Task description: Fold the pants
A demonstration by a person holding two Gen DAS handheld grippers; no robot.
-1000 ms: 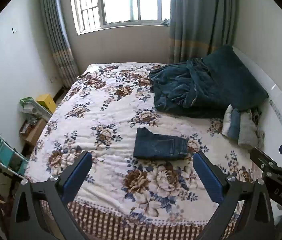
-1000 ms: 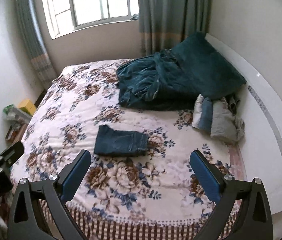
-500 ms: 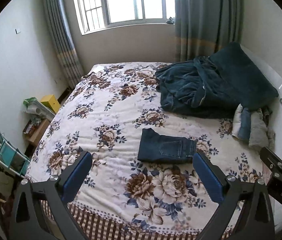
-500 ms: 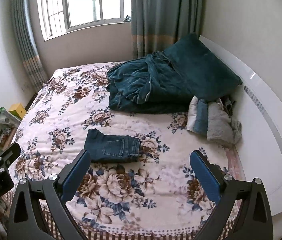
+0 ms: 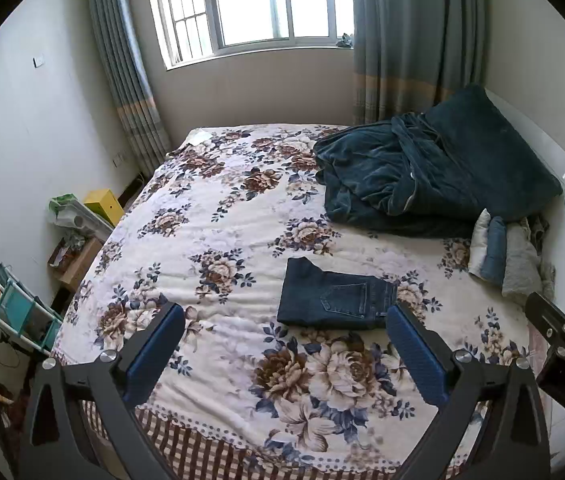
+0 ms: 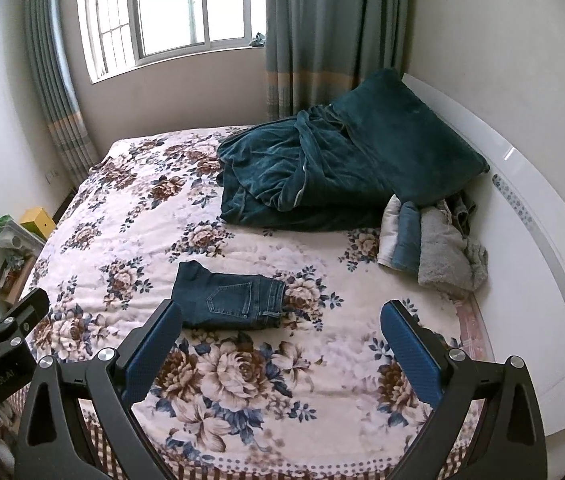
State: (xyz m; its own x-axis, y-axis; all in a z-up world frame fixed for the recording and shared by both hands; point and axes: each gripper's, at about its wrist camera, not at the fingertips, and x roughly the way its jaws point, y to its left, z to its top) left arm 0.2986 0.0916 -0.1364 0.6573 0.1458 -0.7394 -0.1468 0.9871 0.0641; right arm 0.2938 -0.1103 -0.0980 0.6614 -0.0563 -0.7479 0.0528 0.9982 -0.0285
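Dark blue denim pants (image 5: 336,300), folded into a compact flat rectangle on the floral quilted bedspread (image 5: 218,224), back pocket uppermost; folding apparently complete, nothing visibly left. Long axis across the view, waistband to the right. Left gripper (image 5: 282,350) and right gripper (image 6: 280,346) spread wide, empty, held above the near bed edge.
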